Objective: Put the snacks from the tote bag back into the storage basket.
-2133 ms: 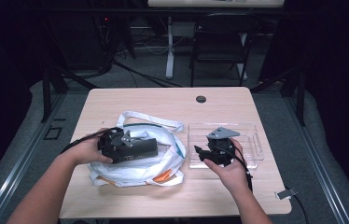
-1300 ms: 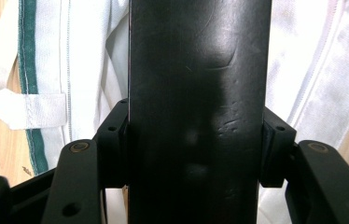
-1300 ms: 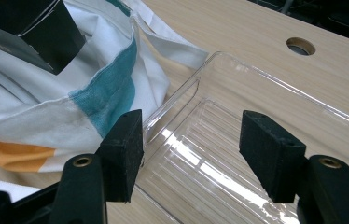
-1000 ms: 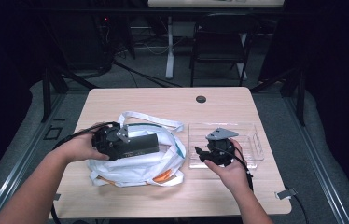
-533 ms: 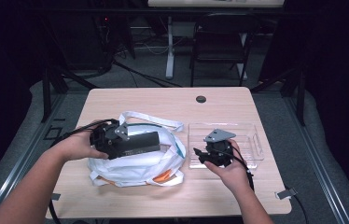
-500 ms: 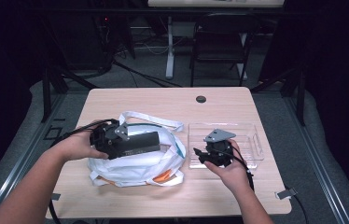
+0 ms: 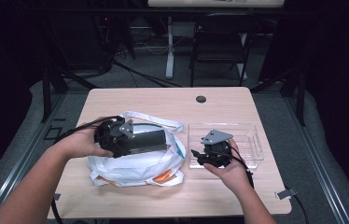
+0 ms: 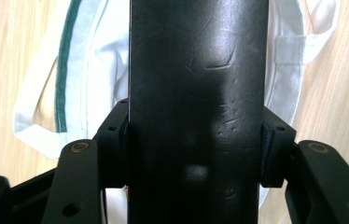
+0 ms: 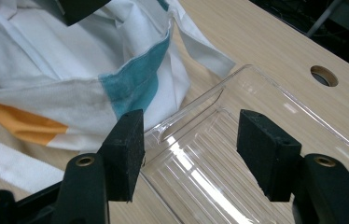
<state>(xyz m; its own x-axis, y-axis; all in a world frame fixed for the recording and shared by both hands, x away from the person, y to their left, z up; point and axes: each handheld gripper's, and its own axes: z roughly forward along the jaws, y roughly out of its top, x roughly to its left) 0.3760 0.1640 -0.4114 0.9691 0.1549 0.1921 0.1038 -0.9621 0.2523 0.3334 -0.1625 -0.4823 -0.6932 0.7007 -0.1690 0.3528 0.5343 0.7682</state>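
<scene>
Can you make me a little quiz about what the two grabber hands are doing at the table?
1. What does the left gripper hold over the white cloth bag?
2. True or false: the right gripper is squeezing the clear plastic tray.
3. Pick one. The round hole in the table is: A) near the far edge, B) under the bag, C) inside the tray.

Key:
1. A long black box, clamped between its jaws.
2. False. Its jaws stand apart above the tray with nothing between the pads.
3. A.
</scene>
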